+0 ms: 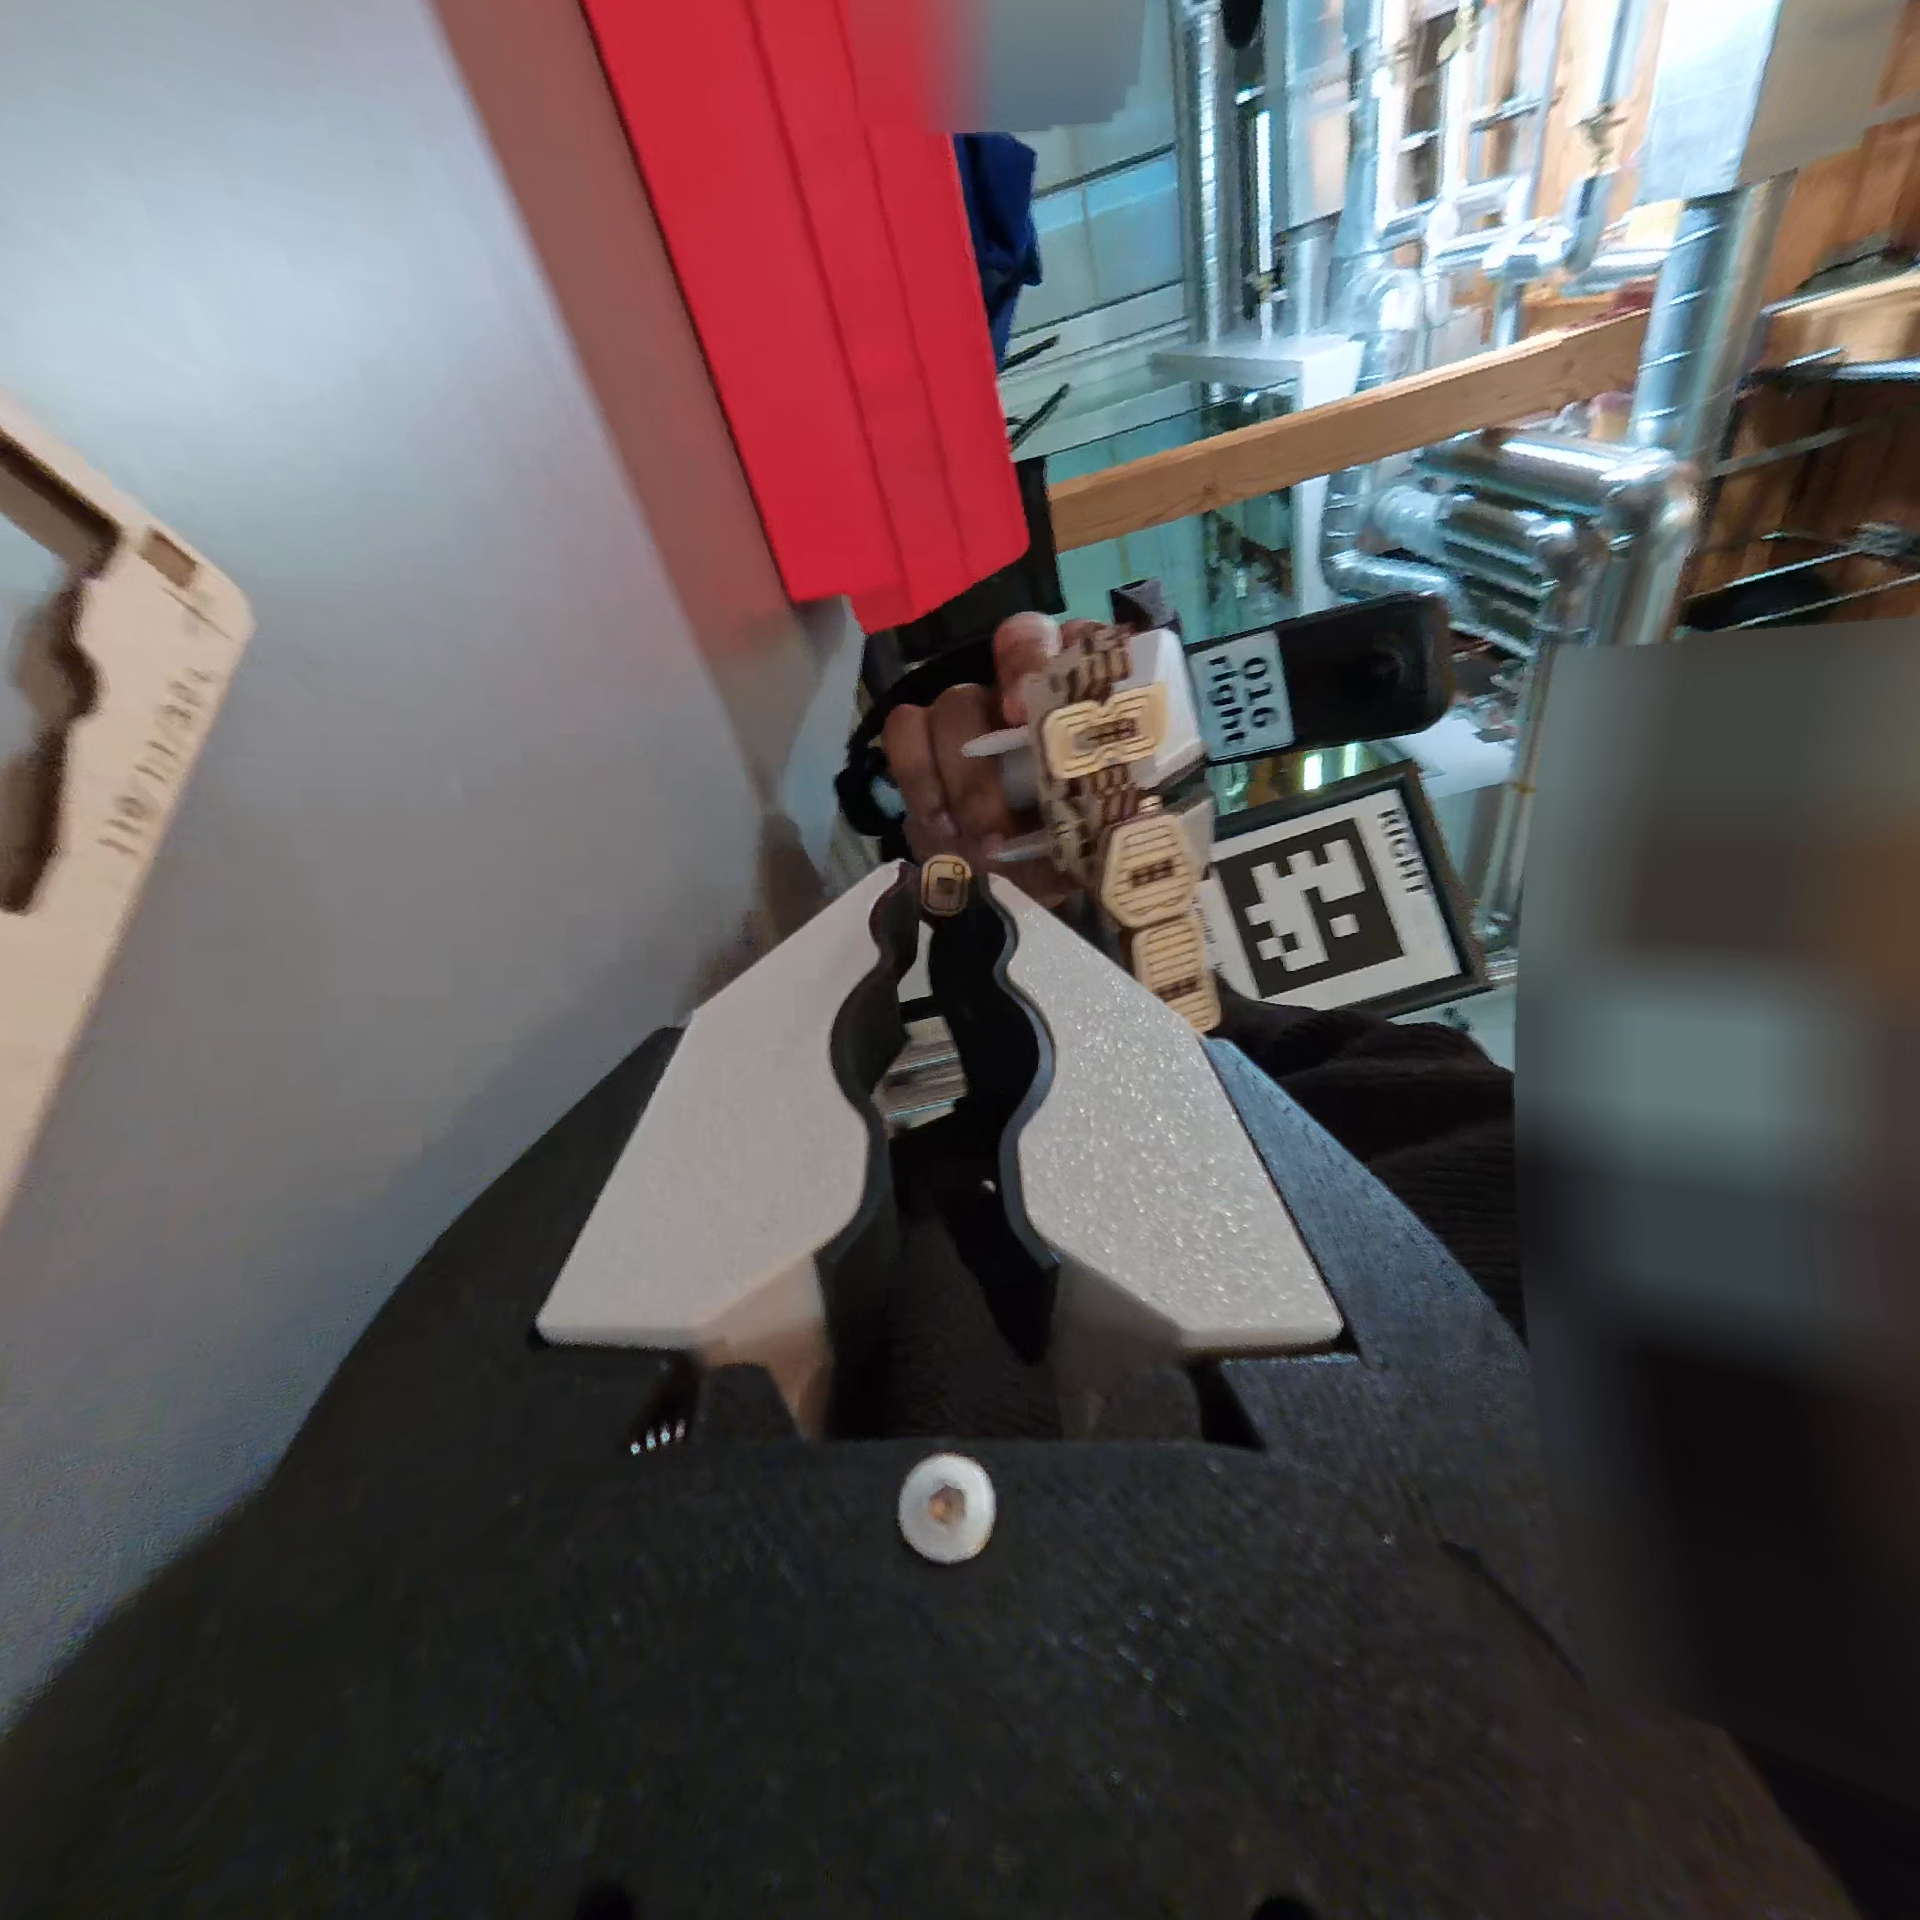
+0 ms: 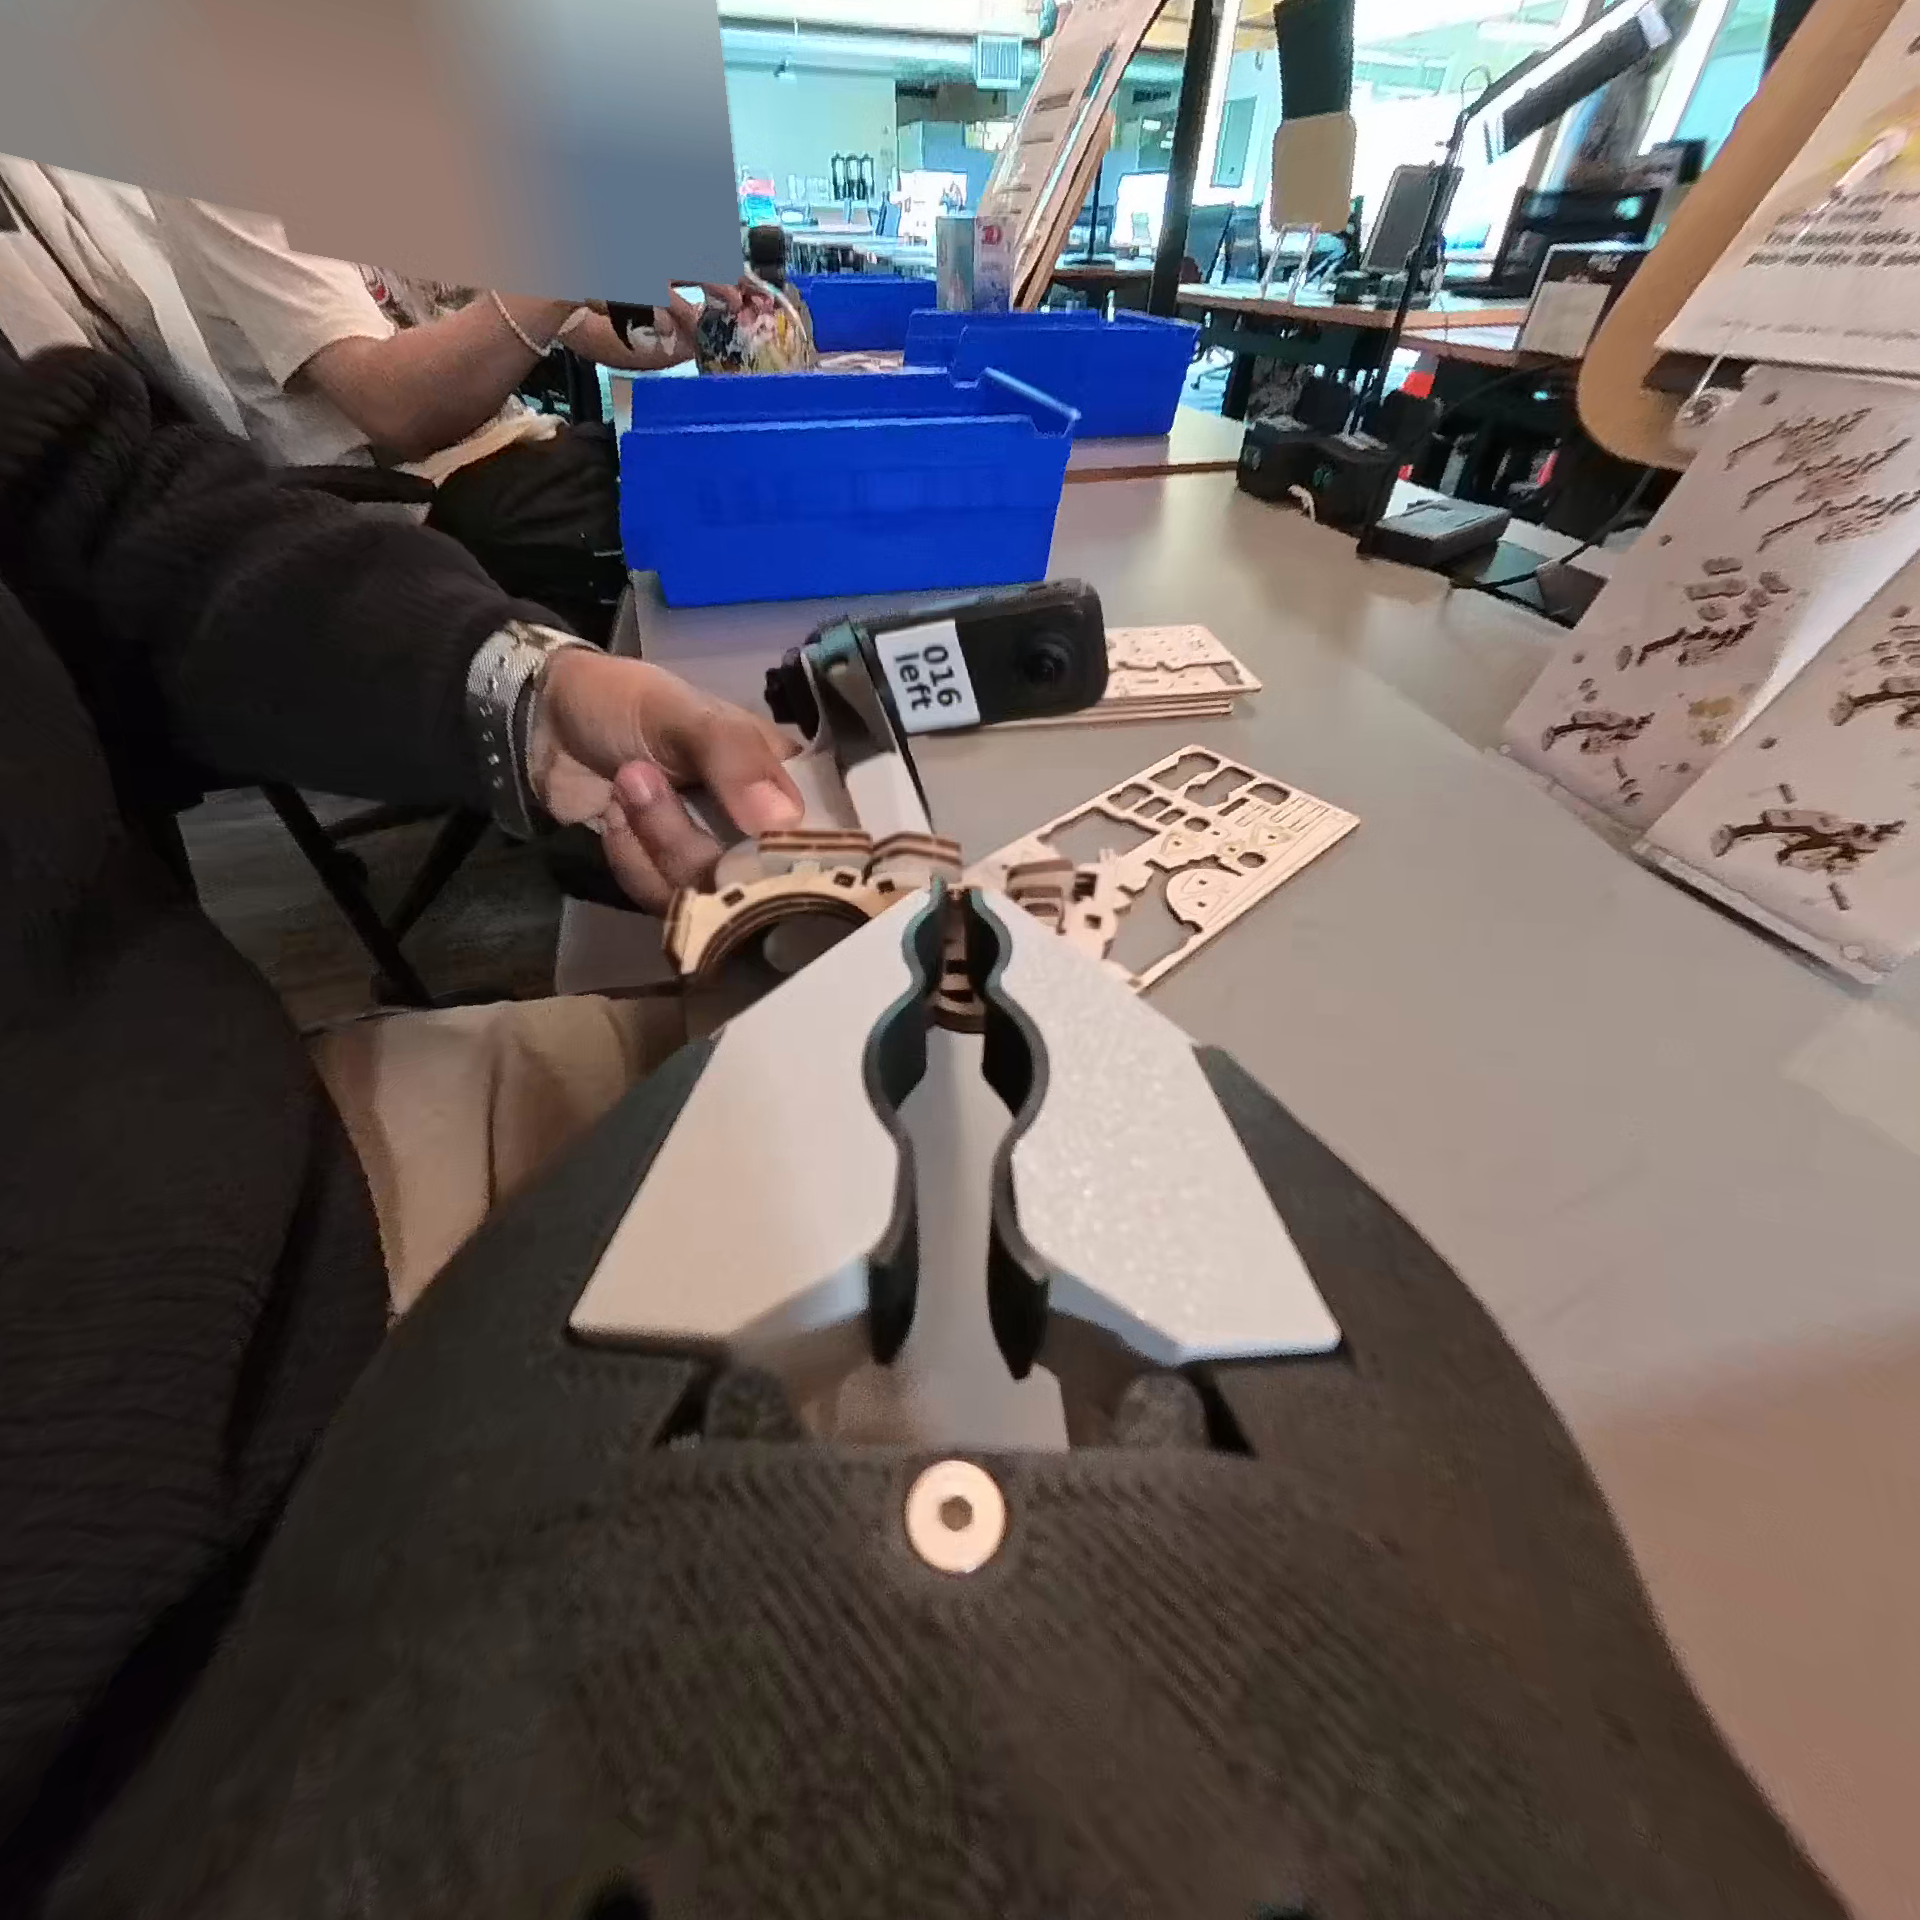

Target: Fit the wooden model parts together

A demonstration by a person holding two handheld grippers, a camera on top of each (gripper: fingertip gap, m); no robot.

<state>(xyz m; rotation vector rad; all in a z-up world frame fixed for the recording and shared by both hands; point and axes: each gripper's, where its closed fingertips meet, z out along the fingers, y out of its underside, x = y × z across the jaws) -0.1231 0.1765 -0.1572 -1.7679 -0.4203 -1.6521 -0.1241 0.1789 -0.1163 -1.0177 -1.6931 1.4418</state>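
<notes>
In the left wrist view, a small wooden piece [image 1: 945, 886] is pinched at the tips of the nearly closed left gripper [image 1: 943, 891]. Just beyond, the wooden model [image 1: 1127, 831] is seen beside a hand [image 1: 961, 748]. In the right wrist view, the right gripper [image 2: 951, 914] is clamped on the wooden model [image 2: 821, 894] above the table [image 2: 1455, 1039] edge, with the cut-out sheet [image 2: 1174, 842] lying flat behind it.

Even, bright indoor light is filling both views; wide-angle distortion is bending the edges. Motion blur is smearing the wooden sheet [image 1: 94, 675] at left, and soft shadows are lying on the table [image 2: 1455, 1039].
</notes>
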